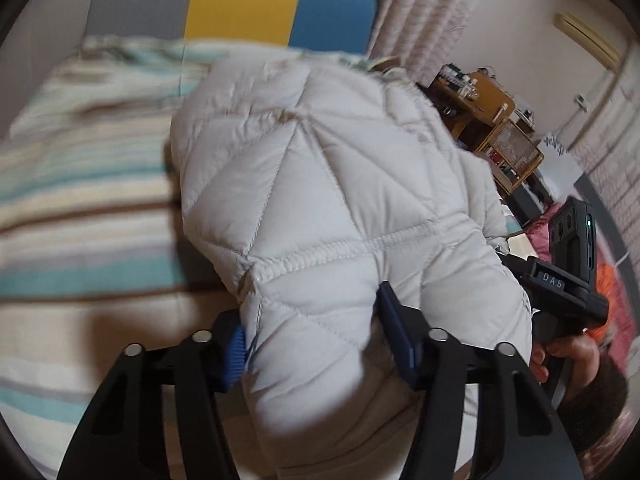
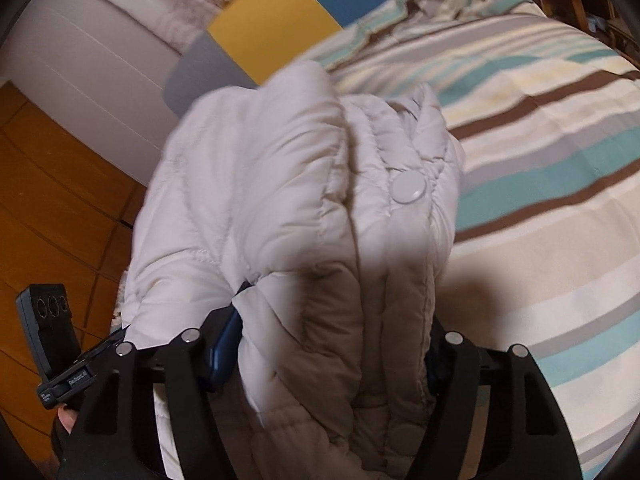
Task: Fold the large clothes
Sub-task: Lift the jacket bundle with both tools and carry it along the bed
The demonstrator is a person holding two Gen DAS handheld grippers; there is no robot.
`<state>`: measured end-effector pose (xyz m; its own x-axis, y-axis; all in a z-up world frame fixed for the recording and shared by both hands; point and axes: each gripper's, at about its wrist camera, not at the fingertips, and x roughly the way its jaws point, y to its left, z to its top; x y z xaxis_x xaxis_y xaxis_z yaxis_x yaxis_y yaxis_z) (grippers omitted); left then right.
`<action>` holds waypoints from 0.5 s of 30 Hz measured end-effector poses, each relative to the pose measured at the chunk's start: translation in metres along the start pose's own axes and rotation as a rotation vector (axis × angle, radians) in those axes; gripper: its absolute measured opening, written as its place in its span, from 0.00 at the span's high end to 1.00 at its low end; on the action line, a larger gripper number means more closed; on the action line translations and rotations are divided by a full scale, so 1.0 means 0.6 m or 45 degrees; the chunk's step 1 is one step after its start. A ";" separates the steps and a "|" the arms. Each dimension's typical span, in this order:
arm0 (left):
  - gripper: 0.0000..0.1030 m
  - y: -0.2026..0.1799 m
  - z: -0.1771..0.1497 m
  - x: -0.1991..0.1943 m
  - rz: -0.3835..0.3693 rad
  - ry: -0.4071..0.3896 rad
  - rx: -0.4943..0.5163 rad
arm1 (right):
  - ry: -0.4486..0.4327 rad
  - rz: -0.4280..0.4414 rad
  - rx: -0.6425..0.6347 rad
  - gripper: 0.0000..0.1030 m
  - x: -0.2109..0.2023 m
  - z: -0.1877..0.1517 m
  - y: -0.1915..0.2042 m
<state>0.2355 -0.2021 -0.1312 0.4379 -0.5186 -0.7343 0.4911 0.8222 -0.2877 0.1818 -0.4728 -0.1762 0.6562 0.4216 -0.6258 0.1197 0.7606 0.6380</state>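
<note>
Both grippers, left (image 1: 320, 344) and right (image 2: 332, 344), clamped thick bunches of the white puffer jacket (image 1: 320, 184) over the striped bed (image 1: 80, 208), likely to lift and fold it.

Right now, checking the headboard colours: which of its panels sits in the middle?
The yellow panel: it stands between the grey panel and the blue panel.
</note>
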 end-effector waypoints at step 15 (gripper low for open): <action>0.53 0.139 0.006 -0.155 0.343 -0.315 0.079 | 0.006 0.267 -0.171 0.39 0.162 -0.007 0.226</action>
<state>0.2387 -0.0861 -0.0847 0.7229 -0.3327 -0.6056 0.3749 0.9251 -0.0607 0.2585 -0.3265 -0.1523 0.6528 0.5793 -0.4882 -0.1192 0.7149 0.6890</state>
